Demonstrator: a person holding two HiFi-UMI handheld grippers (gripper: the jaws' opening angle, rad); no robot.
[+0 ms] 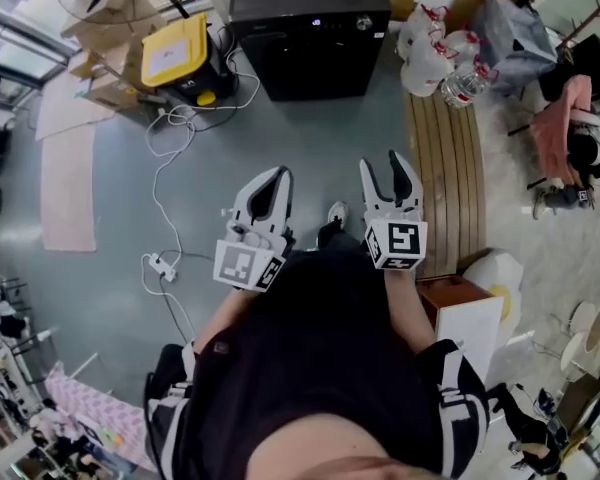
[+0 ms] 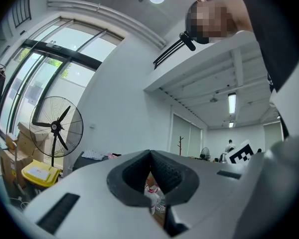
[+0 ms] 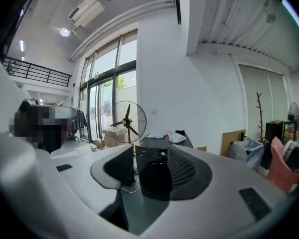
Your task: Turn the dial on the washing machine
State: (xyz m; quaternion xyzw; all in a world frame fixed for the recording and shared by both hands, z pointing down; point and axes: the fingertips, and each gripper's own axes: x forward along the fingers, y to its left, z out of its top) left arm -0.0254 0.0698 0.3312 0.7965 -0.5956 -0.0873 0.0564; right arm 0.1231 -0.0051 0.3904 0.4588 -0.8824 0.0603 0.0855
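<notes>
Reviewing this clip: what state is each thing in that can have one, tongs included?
Left tongs: shut, empty.
Right tongs: open, empty.
Washing machine: door closed, well ahead of both tongs.
Dial: untouched.
Fan: blades look still.
Yellow box: lid on.

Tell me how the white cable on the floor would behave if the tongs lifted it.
Likely floppy: the white cable lies in loose loops across the floor. Probably light, being thin, though the plug block on it would likely dangle and swing. It may snag, since one end seems to run toward the yellow box.
</notes>
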